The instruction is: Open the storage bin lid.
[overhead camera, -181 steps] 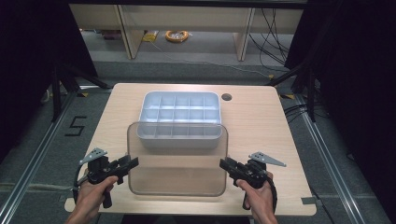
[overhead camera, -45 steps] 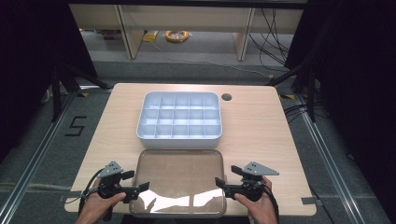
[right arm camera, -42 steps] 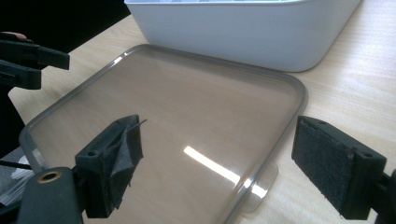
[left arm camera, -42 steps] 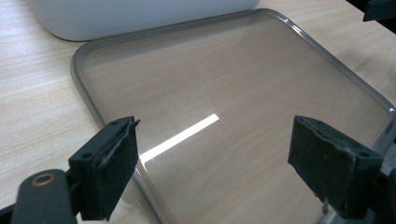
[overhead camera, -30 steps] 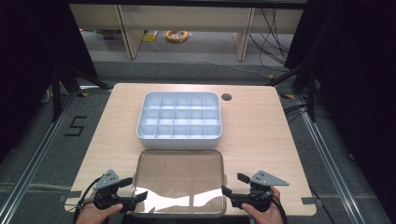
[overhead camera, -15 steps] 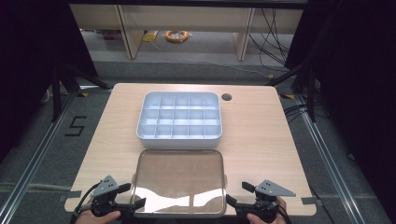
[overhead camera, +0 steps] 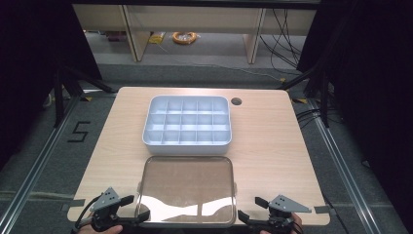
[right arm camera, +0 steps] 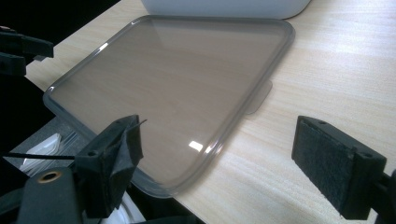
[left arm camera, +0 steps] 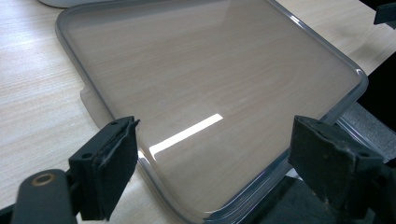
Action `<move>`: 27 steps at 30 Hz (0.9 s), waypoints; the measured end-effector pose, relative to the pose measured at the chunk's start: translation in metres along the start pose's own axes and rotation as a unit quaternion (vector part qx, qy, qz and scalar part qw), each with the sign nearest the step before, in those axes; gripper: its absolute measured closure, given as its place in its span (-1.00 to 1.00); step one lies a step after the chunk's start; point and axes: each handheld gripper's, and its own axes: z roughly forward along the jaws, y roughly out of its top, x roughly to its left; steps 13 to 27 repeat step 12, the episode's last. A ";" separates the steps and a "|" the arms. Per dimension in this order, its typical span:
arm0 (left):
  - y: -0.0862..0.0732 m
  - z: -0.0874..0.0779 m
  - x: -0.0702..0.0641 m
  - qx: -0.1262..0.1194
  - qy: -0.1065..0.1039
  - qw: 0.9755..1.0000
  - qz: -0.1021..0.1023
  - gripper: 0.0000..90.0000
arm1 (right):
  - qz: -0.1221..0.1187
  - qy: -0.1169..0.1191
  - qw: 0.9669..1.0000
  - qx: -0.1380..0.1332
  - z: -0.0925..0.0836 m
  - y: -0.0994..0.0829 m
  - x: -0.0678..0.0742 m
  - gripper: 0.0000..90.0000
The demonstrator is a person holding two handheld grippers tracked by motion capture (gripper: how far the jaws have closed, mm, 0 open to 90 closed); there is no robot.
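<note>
Jaws wide apart on both grippers, nothing between them. Left gripper (overhead camera: 127,216) at 7 o'clock of the clear lid (overhead camera: 186,189), just off its near-left corner; right gripper (overhead camera: 249,220) at 5 o'clock, just off the near-right corner. Lid flat on the wooden table (overhead camera: 272,136), near edge at or slightly past the table's front edge, far edge just short of the white divided tray (overhead camera: 187,125) at 12 o'clock.

Judged step: lid set down, hands clearing away. Best done by drawing each gripper straight back toward 6 o'clock, jaws kept apart, no brushing of the rim (left arm camera: 359,86) that might slide the lid off the front edge.

Lid's long axis from 9 to 3 o'clock, parallel to the tray; which face is up cannot be told. Small tab (right arm camera: 261,95) on the short right side.
</note>
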 end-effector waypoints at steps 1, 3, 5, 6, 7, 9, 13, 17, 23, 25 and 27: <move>0.000 0.000 0.001 0.004 -0.002 1.000 0.007 -0.66 | -0.001 -0.002 1.000 0.000 0.000 0.000 0.000 -0.62; 0.000 0.000 0.001 0.002 -0.003 1.000 0.001 -0.66 | 0.000 -0.003 1.000 0.001 0.001 0.000 0.000 -0.62; 0.000 0.000 0.001 0.003 -0.002 1.000 0.002 -0.66 | -0.001 -0.003 1.000 0.000 0.001 -0.001 -0.001 -0.62; 0.000 0.001 0.001 0.005 -0.004 1.000 0.001 -0.66 | 0.003 -0.002 1.000 0.006 0.001 -0.001 0.000 -0.62; 0.000 0.001 0.001 0.007 -0.004 1.000 -0.001 -0.66 | 0.001 -0.002 1.000 0.006 0.001 -0.001 -0.001 -0.62; 0.000 0.000 0.002 0.007 -0.001 1.000 0.002 -0.66 | 0.004 0.001 1.000 0.001 0.002 -0.001 -0.001 -0.62; 0.000 0.001 0.003 0.008 -0.003 1.000 -0.008 -0.66 | 0.005 -0.005 1.000 0.007 0.002 -0.001 -0.002 -0.62; 0.000 0.001 0.003 0.008 -0.003 1.000 -0.008 -0.66 | 0.005 -0.005 1.000 0.007 0.002 -0.001 -0.002 -0.62; 0.000 0.001 0.003 0.008 -0.003 1.000 -0.008 -0.66 | 0.005 -0.005 1.000 0.007 0.002 -0.001 -0.002 -0.62; 0.000 0.001 0.003 0.008 -0.003 1.000 -0.008 -0.66 | 0.005 -0.005 1.000 0.007 0.002 -0.001 -0.002 -0.62; 0.000 0.001 0.003 0.008 -0.003 1.000 -0.008 -0.66 | 0.005 -0.005 1.000 0.007 0.002 -0.001 -0.002 -0.62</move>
